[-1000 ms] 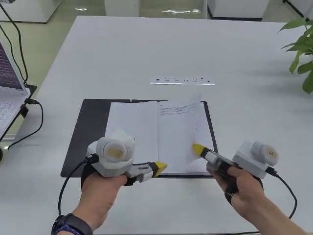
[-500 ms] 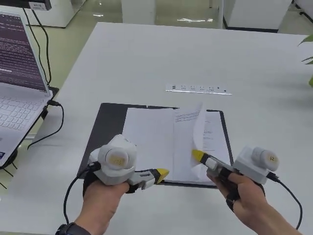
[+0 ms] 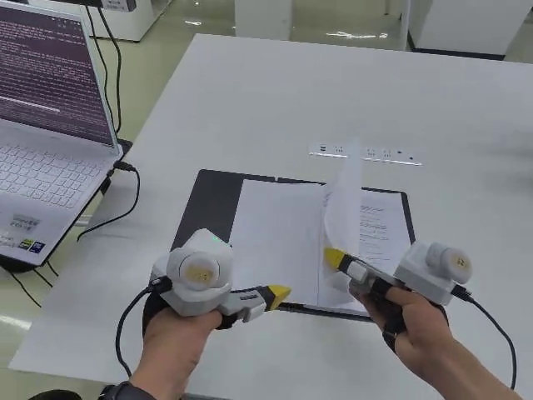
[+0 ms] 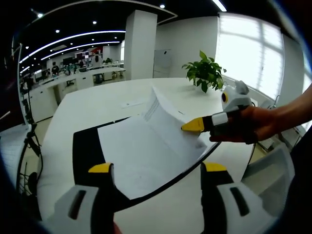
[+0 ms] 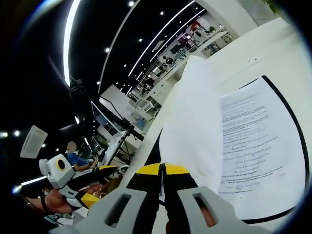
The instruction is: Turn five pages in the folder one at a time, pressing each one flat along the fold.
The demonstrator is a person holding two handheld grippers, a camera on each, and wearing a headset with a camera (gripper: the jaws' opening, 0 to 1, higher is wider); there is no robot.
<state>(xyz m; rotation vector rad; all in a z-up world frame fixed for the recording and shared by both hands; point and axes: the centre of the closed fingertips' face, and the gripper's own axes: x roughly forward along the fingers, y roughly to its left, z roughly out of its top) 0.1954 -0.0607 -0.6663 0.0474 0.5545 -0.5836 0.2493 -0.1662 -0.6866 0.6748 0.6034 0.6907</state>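
The black folder [image 3: 204, 218] lies open on the white tabletop [image 3: 333, 92]. The right tongs [image 3: 334, 257] are clamped on the near edge of a printed page [image 3: 343, 200], which stands upright over the fold. The left tongs [image 3: 277, 294] hover at the folder's near edge, spread apart and gripping nothing.

The left hand-held gripper [image 3: 277, 293] and right hand-held gripper [image 3: 335, 257] share a rounded white body with a pale yellow disc on its end, grey jaws and yellow tips. A black cable [image 3: 125, 315] trails from each. Black glove material shows on the left hand [image 3: 179, 333] and right hand [image 3: 412, 325]. A dark wristband [image 3: 125, 392] circles the left wrist.
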